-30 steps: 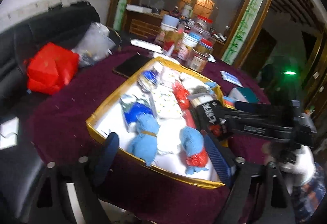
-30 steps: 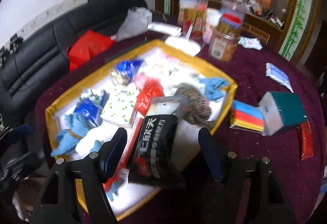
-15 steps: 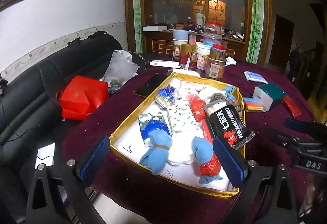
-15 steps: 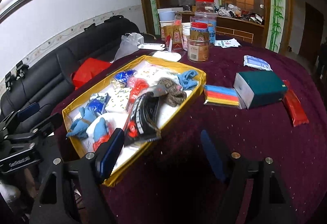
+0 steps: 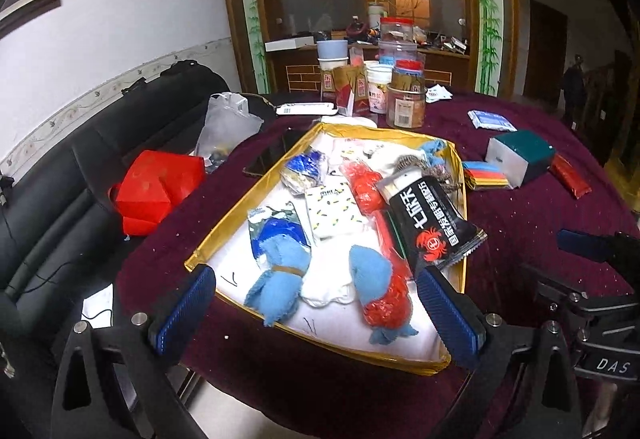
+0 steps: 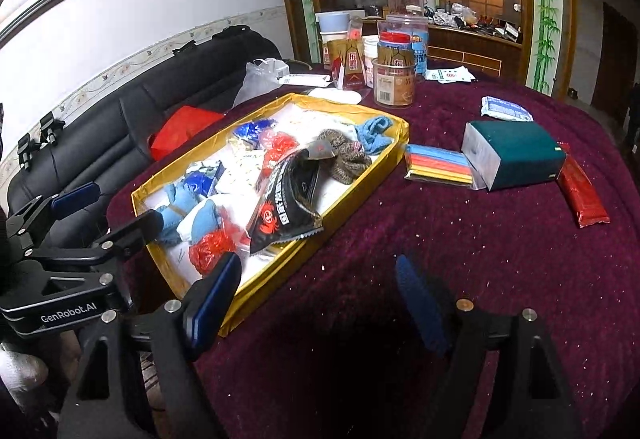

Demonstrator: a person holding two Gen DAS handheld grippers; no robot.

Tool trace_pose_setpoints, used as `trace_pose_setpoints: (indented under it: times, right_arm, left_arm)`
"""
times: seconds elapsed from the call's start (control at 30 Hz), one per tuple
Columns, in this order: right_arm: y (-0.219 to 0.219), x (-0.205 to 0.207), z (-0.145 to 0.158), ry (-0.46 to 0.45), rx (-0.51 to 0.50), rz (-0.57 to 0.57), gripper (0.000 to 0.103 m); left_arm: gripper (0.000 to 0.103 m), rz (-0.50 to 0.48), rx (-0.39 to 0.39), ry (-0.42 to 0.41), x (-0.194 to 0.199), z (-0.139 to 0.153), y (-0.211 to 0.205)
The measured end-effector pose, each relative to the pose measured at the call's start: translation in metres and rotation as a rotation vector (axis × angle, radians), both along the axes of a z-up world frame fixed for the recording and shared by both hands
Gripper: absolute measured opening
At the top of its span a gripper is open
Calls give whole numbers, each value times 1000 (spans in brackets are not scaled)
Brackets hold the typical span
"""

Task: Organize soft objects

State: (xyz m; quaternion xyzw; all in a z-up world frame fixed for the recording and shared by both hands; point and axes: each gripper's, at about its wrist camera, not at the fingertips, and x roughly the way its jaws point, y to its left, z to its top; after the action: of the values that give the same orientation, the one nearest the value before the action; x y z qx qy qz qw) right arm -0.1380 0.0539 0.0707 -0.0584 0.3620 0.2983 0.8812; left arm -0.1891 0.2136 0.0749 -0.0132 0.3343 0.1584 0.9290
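A gold-edged tray (image 5: 246, 199) (image 6: 352, 193) on the maroon table holds soft things: a blue cloth bundle (image 5: 280, 271), a red mesh bundle (image 5: 384, 303), a brown knitted piece (image 6: 344, 155) and a blue cloth (image 6: 374, 133). A black snack packet (image 5: 436, 223) (image 6: 288, 199) lies tilted on top, near the tray's right rim. My left gripper (image 5: 316, 303) hangs open and wide at the tray's near edge, holding nothing. My right gripper (image 6: 316, 291) is over bare tablecloth to the right of the tray. Its jaws are opening with nothing between them.
Right of the tray lie a coloured stack (image 6: 436, 165), a teal box (image 6: 516, 151), a red packet (image 6: 582, 195) and a white-blue pack (image 6: 506, 109). Jars and cartons (image 6: 394, 79) crowd behind the tray. A red bag (image 5: 156, 191) sits on the black sofa (image 5: 80, 175) at left.
The black packet was between my right fingers; it now lies on the tray, and that gripper has moved right over the cloth. My left gripper drew back and its jaws widened.
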Motion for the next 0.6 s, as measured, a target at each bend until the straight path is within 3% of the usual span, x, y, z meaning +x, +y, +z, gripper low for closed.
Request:
trace_pose_setpoints:
  times: [0.6]
  right_arm:
    - [-26, 15, -20, 65, 16, -46, 80]
  left_arm:
    - [102, -38, -2, 57, 13, -15, -14]
